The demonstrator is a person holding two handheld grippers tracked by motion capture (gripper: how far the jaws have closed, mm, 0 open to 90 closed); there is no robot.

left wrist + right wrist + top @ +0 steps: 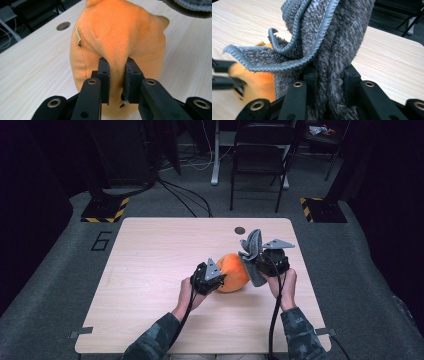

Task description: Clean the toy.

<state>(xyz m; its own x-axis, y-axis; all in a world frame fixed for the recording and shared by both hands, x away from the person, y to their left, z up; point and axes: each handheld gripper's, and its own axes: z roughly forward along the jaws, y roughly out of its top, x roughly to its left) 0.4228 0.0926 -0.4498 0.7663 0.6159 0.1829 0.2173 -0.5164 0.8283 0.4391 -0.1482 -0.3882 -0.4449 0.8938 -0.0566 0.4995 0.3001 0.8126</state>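
Observation:
An orange plush toy (232, 271) lies on the wooden table (150, 270) near its middle. My left gripper (216, 279) is shut on a pinched fold of the plush toy (117, 42) at its near side; the left gripper (117, 75) has fabric squeezed between its jaws. My right gripper (260, 260) is shut on a bunched grey fuzzy cloth (252, 251), held against the toy's right side. In the right gripper view the grey cloth (329, 42) rises thick from the right gripper (329, 80), and the orange toy (259, 82) shows behind it at lower left.
A round cable hole (240, 230) sits near the table's far edge. A black chair (260, 155) and cables stand on the grey floor beyond. Wide bare wood lies to the left of the toy.

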